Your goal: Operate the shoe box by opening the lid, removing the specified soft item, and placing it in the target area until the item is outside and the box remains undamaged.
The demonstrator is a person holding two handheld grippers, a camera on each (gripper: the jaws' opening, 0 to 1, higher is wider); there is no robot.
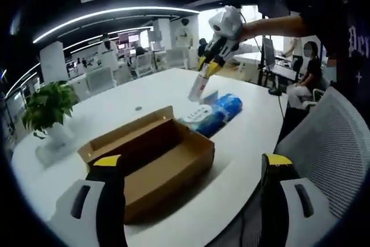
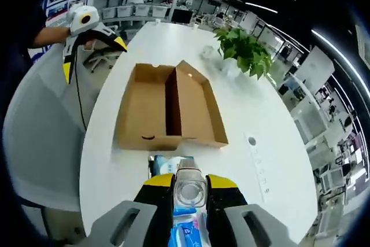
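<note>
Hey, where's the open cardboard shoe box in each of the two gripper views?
Left gripper view: the shoe box sits lower centre on the white table, just beyond the left gripper's jaws.
Right gripper view: the shoe box lies at centre, above the right gripper.
Shared landmark: the potted plant beyond the box.

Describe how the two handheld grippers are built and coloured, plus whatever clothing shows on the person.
The left gripper has black jaws with yellow tips rising from pale grey bodies that carry dark slots. The right gripper matches it: yellow-topped black jaws on grey bodies. Seen in the left gripper view, its housing is white with yellow fingers. A dark sleeve bears pale lettering.
</note>
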